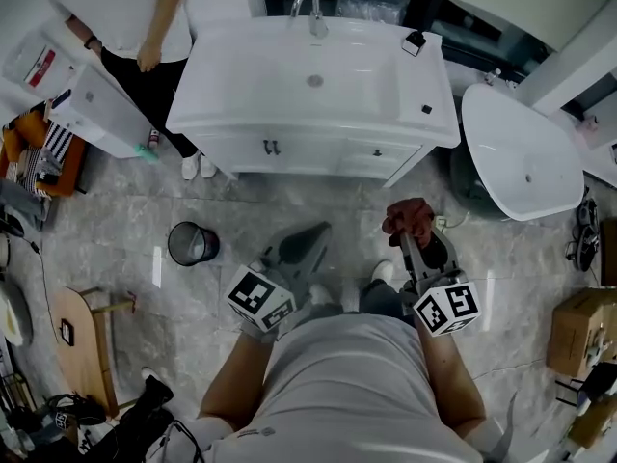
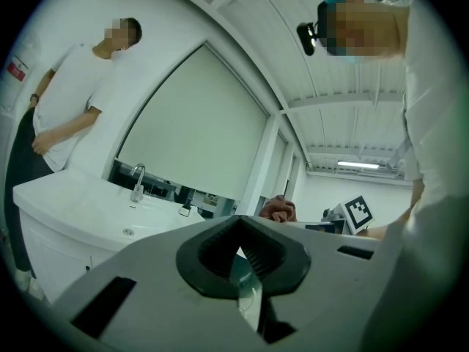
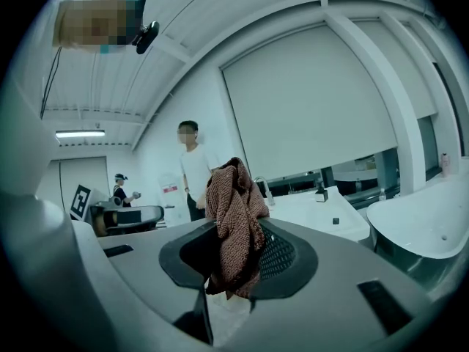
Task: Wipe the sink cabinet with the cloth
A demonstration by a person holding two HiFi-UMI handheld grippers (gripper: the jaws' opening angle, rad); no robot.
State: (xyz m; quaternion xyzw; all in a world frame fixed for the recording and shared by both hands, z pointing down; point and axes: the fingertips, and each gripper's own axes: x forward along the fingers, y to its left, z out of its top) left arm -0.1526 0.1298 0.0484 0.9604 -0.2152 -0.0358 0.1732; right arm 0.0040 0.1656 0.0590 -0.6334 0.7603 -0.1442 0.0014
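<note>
Cloth [image 3: 234, 218]: soft, light, floppy, looks easy to hold by its thick bunch | right gripper [image 3: 231, 273] pinches it there | left gripper [image 2: 242, 261] pressed together, empty | sink cabinet [image 1: 318, 152] ahead, well apart from cloth
</note>
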